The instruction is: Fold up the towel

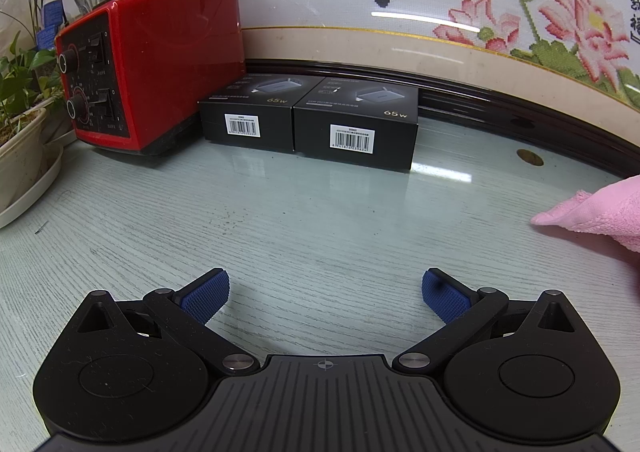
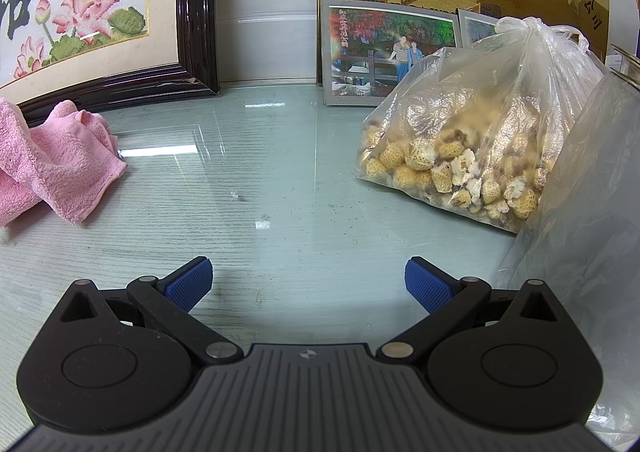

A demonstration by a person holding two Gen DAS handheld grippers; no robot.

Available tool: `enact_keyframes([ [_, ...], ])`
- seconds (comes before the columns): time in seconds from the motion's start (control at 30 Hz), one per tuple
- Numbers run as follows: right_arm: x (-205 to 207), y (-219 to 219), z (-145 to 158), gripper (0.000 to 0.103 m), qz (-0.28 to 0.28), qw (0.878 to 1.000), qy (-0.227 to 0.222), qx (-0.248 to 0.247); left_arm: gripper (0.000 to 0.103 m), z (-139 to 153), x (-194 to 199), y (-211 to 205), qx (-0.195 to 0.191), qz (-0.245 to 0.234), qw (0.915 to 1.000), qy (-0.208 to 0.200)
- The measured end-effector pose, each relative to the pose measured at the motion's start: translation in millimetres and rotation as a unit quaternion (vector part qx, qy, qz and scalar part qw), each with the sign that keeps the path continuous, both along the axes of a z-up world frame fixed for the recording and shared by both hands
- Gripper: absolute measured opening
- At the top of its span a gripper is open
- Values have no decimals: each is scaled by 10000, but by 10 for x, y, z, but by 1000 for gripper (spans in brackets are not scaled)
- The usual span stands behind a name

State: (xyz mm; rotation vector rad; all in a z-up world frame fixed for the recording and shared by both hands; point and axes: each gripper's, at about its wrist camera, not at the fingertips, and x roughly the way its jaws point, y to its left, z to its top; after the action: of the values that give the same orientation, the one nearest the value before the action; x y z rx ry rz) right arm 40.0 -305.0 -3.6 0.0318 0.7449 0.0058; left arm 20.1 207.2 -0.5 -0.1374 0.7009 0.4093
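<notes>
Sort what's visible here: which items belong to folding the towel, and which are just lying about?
Job:
pink towel, crumpled
left hand-held gripper, open
right hand-held gripper, open

Lying about:
red blender
two black boxes
potted plant
snack bag
framed embroidery
photo frame

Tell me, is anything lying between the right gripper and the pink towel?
No. In the right wrist view, only bare glass tabletop lies between the open right gripper and the crumpled pink towel.
</notes>
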Motion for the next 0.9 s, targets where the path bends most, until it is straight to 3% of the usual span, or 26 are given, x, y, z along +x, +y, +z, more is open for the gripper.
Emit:
enact_keyframes([
  [0.9,21,119,12,103,-353,9994,59,-11,103,-1,-1,0,0,1,10000,-1],
])
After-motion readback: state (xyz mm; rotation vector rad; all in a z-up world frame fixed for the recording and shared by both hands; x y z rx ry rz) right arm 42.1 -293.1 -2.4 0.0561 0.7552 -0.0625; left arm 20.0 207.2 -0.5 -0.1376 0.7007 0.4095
